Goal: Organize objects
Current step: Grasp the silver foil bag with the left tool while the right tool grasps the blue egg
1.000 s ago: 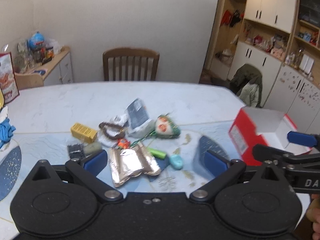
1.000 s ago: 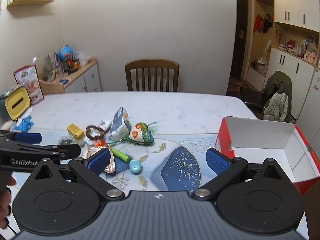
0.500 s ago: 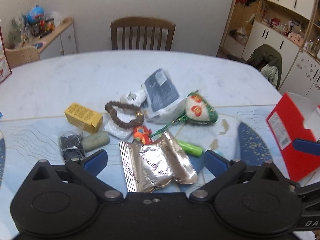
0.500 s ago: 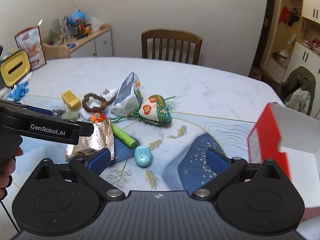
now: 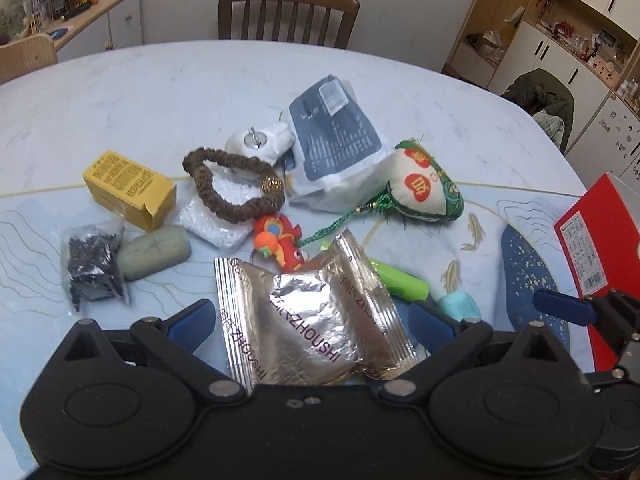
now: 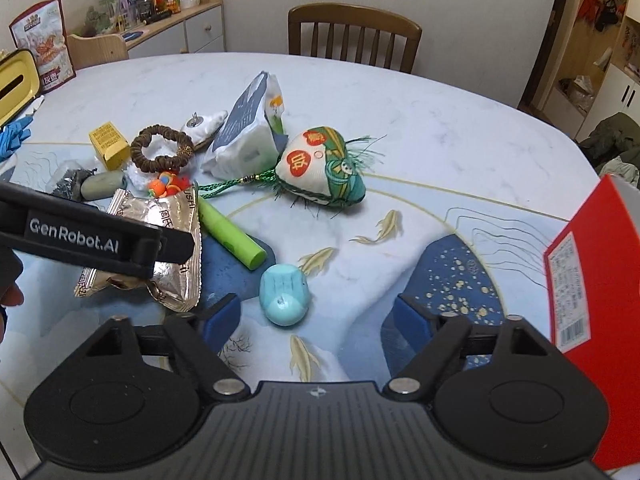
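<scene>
Objects all lie scattered left of the red box (image 6: 592,276); nothing looks sorted yet. Left tongs (image 5: 312,320) gape, straddling the foil packet (image 5: 304,320); right tongs (image 6: 316,316) gape empty.

one foil packet (image 5: 304,320), one bead bracelet (image 5: 232,184), one red box (image 5: 592,248), one chair (image 5: 288,12)

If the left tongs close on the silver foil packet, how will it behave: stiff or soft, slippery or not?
The silver foil packet looks crumpled and partly flattened, so it will probably crush and bend rather than stay stiff. Its glossy surface may slip between the pads. It seems light, so a push would likely slide it over the table.
</scene>
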